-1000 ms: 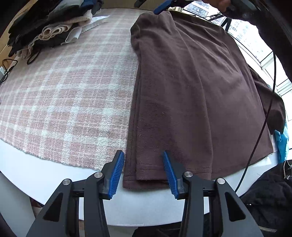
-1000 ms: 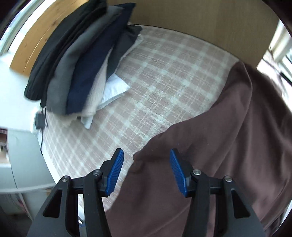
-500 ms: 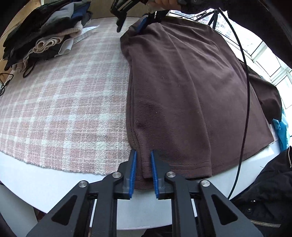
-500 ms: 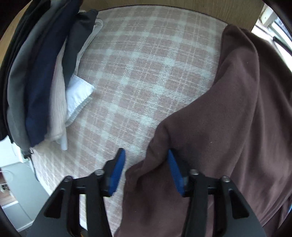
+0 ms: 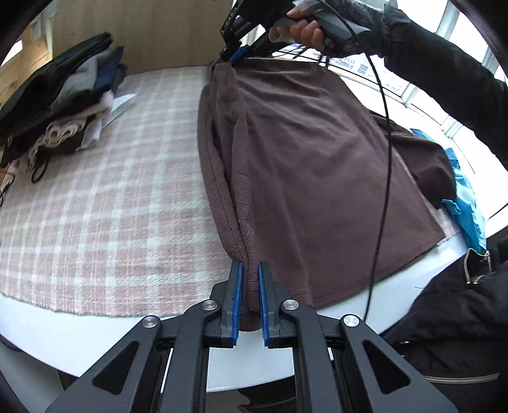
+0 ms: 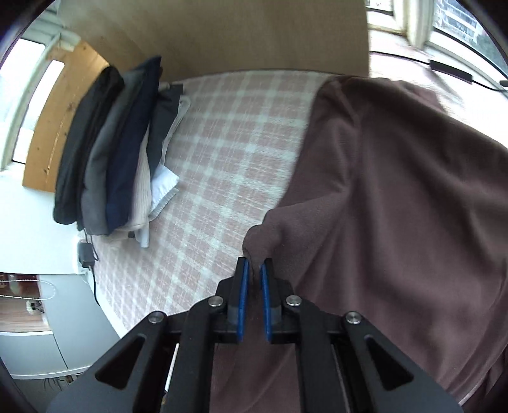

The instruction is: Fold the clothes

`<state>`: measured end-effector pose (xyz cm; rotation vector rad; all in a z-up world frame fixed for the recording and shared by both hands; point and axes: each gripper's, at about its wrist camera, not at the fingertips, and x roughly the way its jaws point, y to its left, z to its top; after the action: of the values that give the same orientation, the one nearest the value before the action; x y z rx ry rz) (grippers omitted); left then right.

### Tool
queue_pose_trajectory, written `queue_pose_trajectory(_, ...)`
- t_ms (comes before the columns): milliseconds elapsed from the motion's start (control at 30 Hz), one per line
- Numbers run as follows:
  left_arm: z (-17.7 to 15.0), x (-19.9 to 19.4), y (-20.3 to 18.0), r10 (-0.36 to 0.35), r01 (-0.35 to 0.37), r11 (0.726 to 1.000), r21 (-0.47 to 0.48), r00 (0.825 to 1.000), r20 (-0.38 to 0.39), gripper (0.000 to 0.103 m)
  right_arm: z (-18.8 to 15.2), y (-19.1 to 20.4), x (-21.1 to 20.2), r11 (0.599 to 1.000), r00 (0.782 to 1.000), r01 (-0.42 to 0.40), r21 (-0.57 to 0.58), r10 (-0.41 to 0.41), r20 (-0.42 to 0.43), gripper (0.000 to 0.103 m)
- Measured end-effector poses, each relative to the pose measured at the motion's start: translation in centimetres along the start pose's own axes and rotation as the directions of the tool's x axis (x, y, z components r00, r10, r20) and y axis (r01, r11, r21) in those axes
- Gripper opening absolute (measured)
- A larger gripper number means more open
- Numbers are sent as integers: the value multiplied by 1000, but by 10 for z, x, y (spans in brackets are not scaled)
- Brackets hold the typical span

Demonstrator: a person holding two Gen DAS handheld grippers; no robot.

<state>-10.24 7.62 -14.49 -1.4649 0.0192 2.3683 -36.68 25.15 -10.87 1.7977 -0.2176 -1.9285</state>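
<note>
A brown fleece garment point(image 5: 311, 165) lies on the pink plaid cloth point(image 5: 111, 197) that covers the table. My left gripper point(image 5: 250, 265) is closing on the garment's near left edge, and the bunched hem is pinched between its blue pads. At the far end, a hand point(image 5: 304, 28) holds my right gripper point(image 5: 235, 55) at the garment's far left corner. In the right wrist view that gripper point(image 6: 254, 265) is closing on a raised fold of the brown garment point(image 6: 397, 197), which sits pinched between its pads. The left edge hangs lifted between both grippers.
A stack of folded clothes point(image 5: 63, 104) sits at the far left, also in the right wrist view point(image 6: 117, 152). A blue item point(image 5: 466, 203) and a black jacket point(image 5: 460, 317) lie at the right. A black cable point(image 5: 385, 143) hangs over the garment. Wooden board behind.
Both grippers went from wide open around the garment's left edge to pinched on it. The edge has risen off the plaid cloth and bunched into a ridge.
</note>
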Motion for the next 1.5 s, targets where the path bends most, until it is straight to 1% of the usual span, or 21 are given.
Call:
queue_pose_trajectory(200,4,6,-44,-77,77,987,143,997,-7,9,-20,-71,-22,996,1000,13,89,-15,22,8)
queue_pose_trajectory(300,9,7,-79,-95,104,976,193,994,-56,9,-25,-91,-15,996,1000,18,92,-19,9,10)
queue_pose_trajectory(367,9,20,-86,-125,141,970,198,988,-92,9,-25,-95,-11,994,996,93,60,-94,4,12)
queue_pose_trajectory(433,10,31,-94,-125,149,965,217,985,-122,9,-24,-97,-12,985,985,171,18,-171,31,12)
queue_pose_trajectory(500,10,40,-98,-128,160,960,231,981,-149,10,-24,-94,-19,972,971,233,-16,-232,57,17)
queue_pose_trajectory(567,10,49,-99,-151,191,960,203,969,-195,17,-23,-88,-28,961,960,271,-46,-266,90,20)
queue_pose_trajectory(633,9,49,-98,-179,217,961,173,961,-213,18,-20,-77,-36,974,970,216,-71,-206,126,27)
queue_pose_trajectory(700,8,41,-97,-169,205,964,169,964,-206,18,-13,-66,-30,971,971,213,-109,-198,135,53)
queue_pose_trajectory(733,7,35,-94,-154,188,967,169,968,-197,21,-8,-60,-24,966,969,223,-130,-206,134,55)
queue_pose_trajectory(800,5,22,-81,-118,141,980,138,979,-167,24,1,-47,-13,954,966,243,-173,-222,132,55)
queue_pose_trajectory(867,3,12,-63,-80,93,992,85,987,-143,27,9,-44,4,948,965,258,-185,-244,94,55)
queue_pose_trajectory(933,1,11,-47,-65,69,997,24,989,-135,27,12,-48,16,964,977,210,-163,-204,56,54)
queue_pose_trajectory(967,1,13,-44,-58,61,998,17,989,-136,27,12,-51,20,972,983,181,-150,-176,44,46)
queue_pose_trajectory(1000,1,16,-41,-51,53,999,10,989,-137,26,12,-53,22,978,987,158,-137,-154,36,25)
queue_pose_trajectory(1100,1,30,-49,-42,52,997,58,987,-156,26,8,-60,16,987,992,117,-109,-112,48,11)
queue_pose_trajectory(1167,-2,46,-58,-23,43,994,101,981,-194,26,-3,-65,-1,989,993,91,-113,-81,91,10)
queue_pose_trajectory(1233,-4,52,-61,-14,39,992,121,979,-206,26,-11,-77,-5,991,991,106,-83,-99,93,10)
queue_pose_trajectory(1367,-2,46,-49,-31,47,996,70,976,-215,30,-14,-81,-3,982,986,160,-102,-154,69,21)
queue_pose_trajectory(1433,1,41,-40,-23,30,999,32,977,-212,30,-13,-77,-19,978,979,175,-113,-160,129,22)
queue_pose_trajectory(1467,3,39,-36,-22,26,1000,15,978,-207,34,-12,-73,-27,972,969,201,-123,-179,172,23)
queue_pose_trajectory(1500,4,40,-32,-12,12,1000,-2,978,-210,37,-11,-69,-33,966,961,218,-137,-188,202,28)
